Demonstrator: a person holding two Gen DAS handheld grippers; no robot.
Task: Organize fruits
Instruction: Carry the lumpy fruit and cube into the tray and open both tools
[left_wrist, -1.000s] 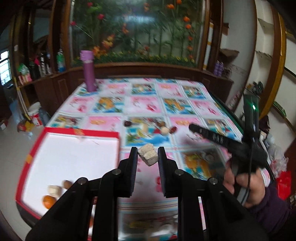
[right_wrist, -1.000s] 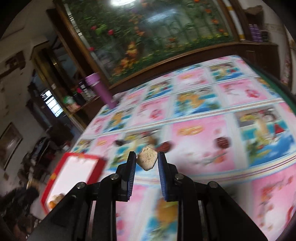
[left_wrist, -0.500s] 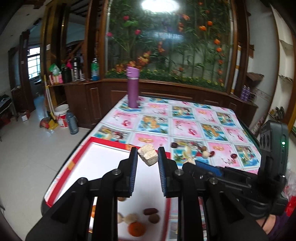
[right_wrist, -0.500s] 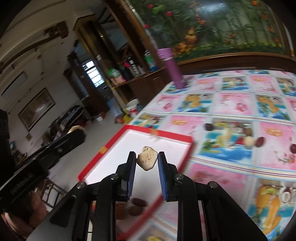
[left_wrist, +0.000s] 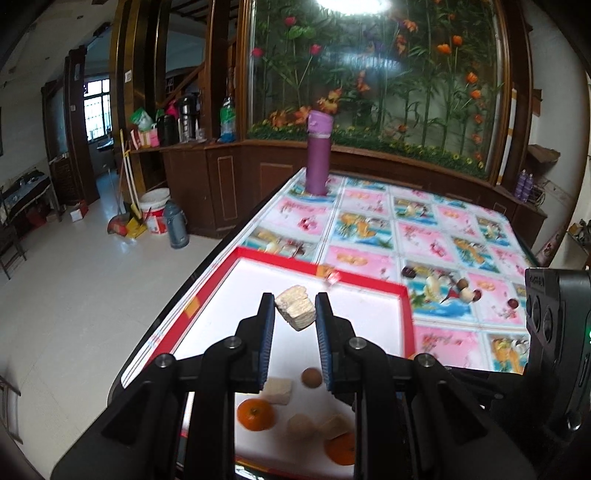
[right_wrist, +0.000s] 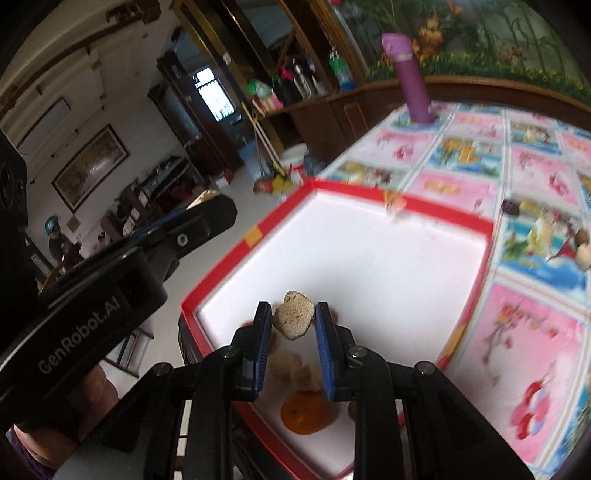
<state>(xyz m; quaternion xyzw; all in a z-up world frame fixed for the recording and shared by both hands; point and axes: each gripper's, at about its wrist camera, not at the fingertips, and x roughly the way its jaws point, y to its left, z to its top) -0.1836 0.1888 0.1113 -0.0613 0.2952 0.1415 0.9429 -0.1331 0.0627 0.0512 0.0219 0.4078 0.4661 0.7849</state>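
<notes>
My left gripper (left_wrist: 294, 312) is shut on a pale ridged chunk (left_wrist: 295, 311), held above the white inside of the red-rimmed tray (left_wrist: 369, 286). My right gripper (right_wrist: 293, 319) is shut on a tan rounded chunk (right_wrist: 293, 319) over the near end of the same tray (right_wrist: 406, 205). Lying in the tray are two oranges (left_wrist: 255, 414), pale chunks (left_wrist: 277, 390) and a brown round fruit (left_wrist: 311, 377). The orange (right_wrist: 303, 412) also shows under the right jaws. Loose fruits (left_wrist: 463, 290) lie on the patterned cloth right of the tray.
A purple bottle (left_wrist: 318, 155) stands at the table's far left corner. The table's left edge drops to a tiled floor with a bucket (left_wrist: 155, 214) and flask. The other gripper's body (right_wrist: 92, 306) sits close at the left of the right wrist view.
Both grippers have swung left from over the patterned cloth to above the tray, each still holding its chunk. The fruits in the tray now lie right beneath the fingers.
</notes>
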